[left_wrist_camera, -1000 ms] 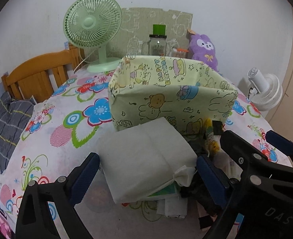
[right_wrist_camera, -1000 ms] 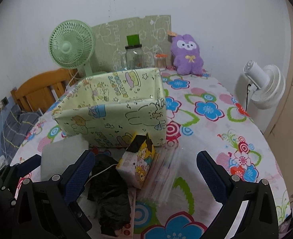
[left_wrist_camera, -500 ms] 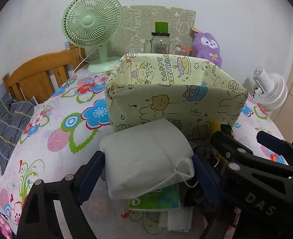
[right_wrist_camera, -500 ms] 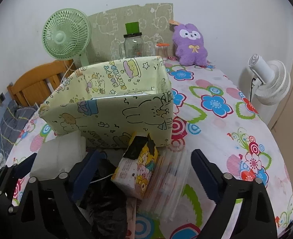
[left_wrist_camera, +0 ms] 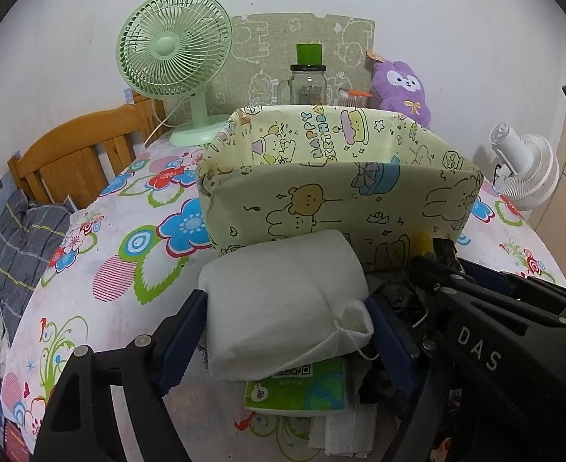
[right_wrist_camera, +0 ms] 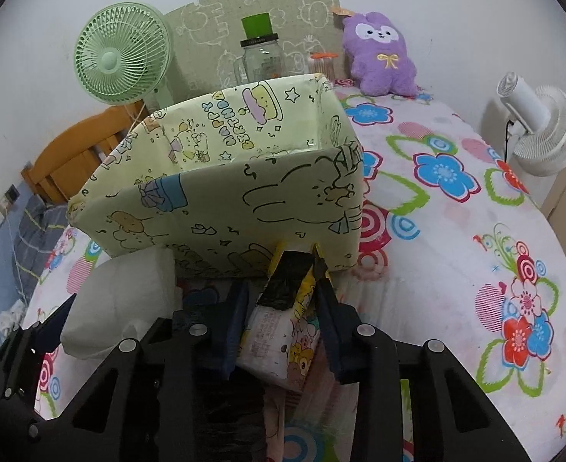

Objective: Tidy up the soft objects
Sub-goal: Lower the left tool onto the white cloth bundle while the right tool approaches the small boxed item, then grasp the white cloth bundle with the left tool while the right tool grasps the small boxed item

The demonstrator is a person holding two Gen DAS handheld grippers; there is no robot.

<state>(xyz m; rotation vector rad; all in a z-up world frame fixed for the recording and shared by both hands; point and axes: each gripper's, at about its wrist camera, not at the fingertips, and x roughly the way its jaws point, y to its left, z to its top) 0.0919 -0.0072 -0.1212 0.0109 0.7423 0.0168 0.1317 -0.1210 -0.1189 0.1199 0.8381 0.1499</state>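
standing roughly upright, tissue pack [right_wrist_camera: 283,331] between fingers [right_wrist_camera: 232,327]

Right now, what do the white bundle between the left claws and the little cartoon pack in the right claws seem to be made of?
The white drawstring pouch looks like matte non-woven fabric: soft, creased, its neck gathered on a cord. The cartoon tissue pack looks like thin glossy plastic film, crinkled and printed, probably over soft paper. The left gripper is closing around the pouch; the right gripper is closing on the pack.
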